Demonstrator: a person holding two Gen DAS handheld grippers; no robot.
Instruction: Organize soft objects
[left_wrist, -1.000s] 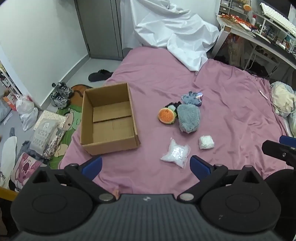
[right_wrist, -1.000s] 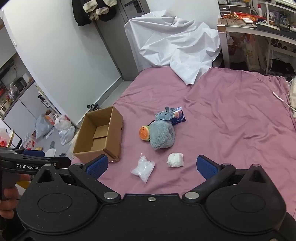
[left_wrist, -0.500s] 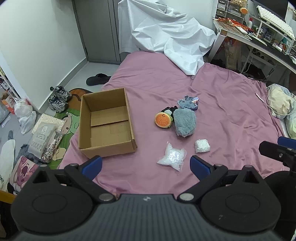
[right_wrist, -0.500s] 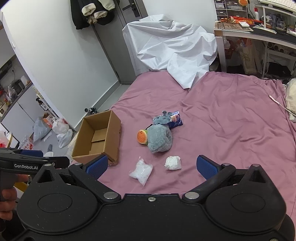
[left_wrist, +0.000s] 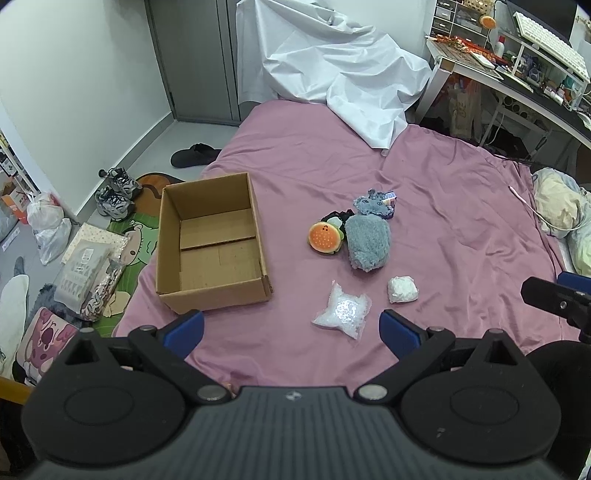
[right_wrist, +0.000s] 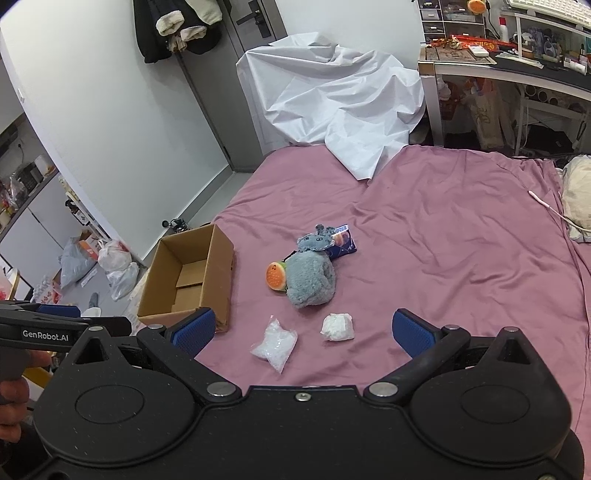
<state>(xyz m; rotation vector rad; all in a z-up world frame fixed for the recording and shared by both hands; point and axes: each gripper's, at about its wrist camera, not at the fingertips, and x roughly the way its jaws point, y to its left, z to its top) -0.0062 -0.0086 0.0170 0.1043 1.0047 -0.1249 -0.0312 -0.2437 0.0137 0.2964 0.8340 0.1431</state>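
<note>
Nothing is packed yet: box (left_wrist: 212, 240) ahead-left of the left tongs (left_wrist: 291, 326) sits empty. Plush (left_wrist: 367, 240), burger toy (left_wrist: 324, 238), bag (left_wrist: 341, 310) and wad (left_wrist: 402, 290) lie on the bed ahead. Both tongs, right (right_wrist: 301, 332) included, gape apart, empty.

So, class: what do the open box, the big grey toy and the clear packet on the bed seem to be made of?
Box: brown corrugated cardboard, matte, with folded flaps. Grey toy: fuzzy plush fabric, judging by its shaggy pile. Clear packet: thin glossy plastic film, glinting, holding something white and grainy; what, cannot be told.

One cardboard box (left_wrist: 212, 240); two plush toys (left_wrist: 367, 242); two white packets (left_wrist: 341, 309).
</note>
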